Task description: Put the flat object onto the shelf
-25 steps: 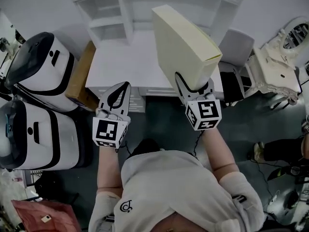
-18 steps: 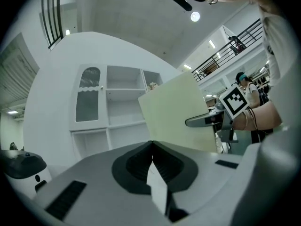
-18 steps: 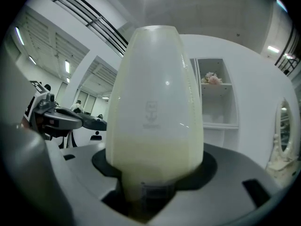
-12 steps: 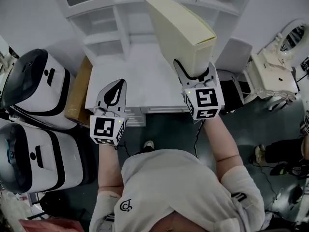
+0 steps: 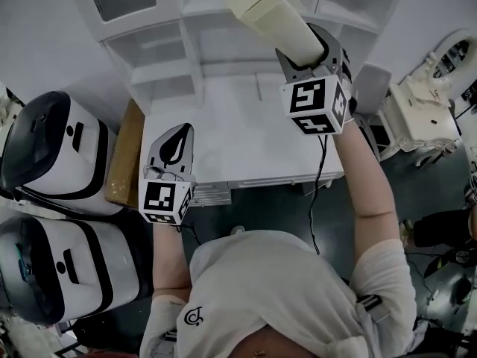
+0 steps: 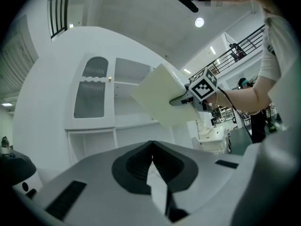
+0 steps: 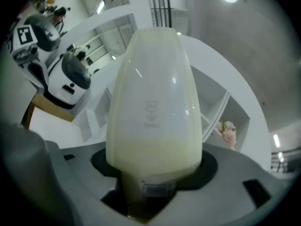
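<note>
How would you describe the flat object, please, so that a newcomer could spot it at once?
Find the white shelf unit behind the white desk. Before its upper shelves, the right gripper grips a flat slab, the only cream-yellow thing among white furniture.

Place is judged to be a robotics or test laboratory in a large hall, not a home. A white desk [image 5: 223, 118] carrying a white shelf unit [image 5: 153, 47] is set on a dark, bare floor [image 5: 276, 200]. Pink flowers [image 7: 227, 130] are noted in one compartment, so the furniture reads as a mock-up. Two bulky white-and-black machines [image 5: 56, 151] are seen at the left. A cardboard box [image 5: 125, 151] is lodged between them and the desk. A white moulded apparatus [image 5: 417, 121] is seen at the right. In the left gripper view a high pale ceiling with recessed lamps [image 6: 199, 22] is recorded, and the railing of an upper gallery [image 6: 242, 44] is seen far right.
</note>
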Demonstrator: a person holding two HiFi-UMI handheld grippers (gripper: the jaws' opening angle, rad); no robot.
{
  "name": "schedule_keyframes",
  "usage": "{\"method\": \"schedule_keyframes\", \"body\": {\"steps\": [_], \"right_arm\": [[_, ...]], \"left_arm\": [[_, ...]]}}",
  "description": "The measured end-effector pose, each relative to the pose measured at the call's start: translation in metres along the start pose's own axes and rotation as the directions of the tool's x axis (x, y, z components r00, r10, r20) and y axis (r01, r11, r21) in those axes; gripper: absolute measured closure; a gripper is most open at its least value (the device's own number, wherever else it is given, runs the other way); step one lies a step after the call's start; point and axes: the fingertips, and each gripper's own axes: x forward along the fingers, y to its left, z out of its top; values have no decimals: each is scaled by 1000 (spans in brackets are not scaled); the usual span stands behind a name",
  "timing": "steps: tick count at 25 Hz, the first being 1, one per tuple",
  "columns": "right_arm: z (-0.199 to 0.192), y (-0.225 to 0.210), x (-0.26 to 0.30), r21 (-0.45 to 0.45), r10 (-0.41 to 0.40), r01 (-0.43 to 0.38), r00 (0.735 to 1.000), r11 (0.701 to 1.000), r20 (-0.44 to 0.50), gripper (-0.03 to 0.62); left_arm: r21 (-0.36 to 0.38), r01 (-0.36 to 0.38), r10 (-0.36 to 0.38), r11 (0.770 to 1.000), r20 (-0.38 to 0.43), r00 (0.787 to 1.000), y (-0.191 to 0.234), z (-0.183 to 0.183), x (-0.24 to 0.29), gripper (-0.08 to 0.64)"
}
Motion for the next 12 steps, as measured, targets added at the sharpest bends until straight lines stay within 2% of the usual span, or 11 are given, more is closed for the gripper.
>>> {"method": "schedule_keyframes", "body": {"steps": [2, 5, 8, 12], "right_arm": [[6, -2, 19, -147, -30, 26, 999, 989, -28, 298], [5, 3, 45, -342, -85, 61, 995, 938, -55, 298], [2, 11, 67, -464, -121, 74, 990, 883, -72, 298], [4, 28, 94, -594, -131, 21, 981, 805, -143, 296]], "left_arm": [[1, 8, -8, 1000, -1, 1000, 7, -4, 3, 548], [4, 21, -21, 1000, -17, 1000, 18, -12, 4, 548], [1, 26, -26, 1000, -31, 999, 31, -21, 4, 548], [-18, 5, -6, 1000, -42, 999, 53, -30, 5, 548]]}}
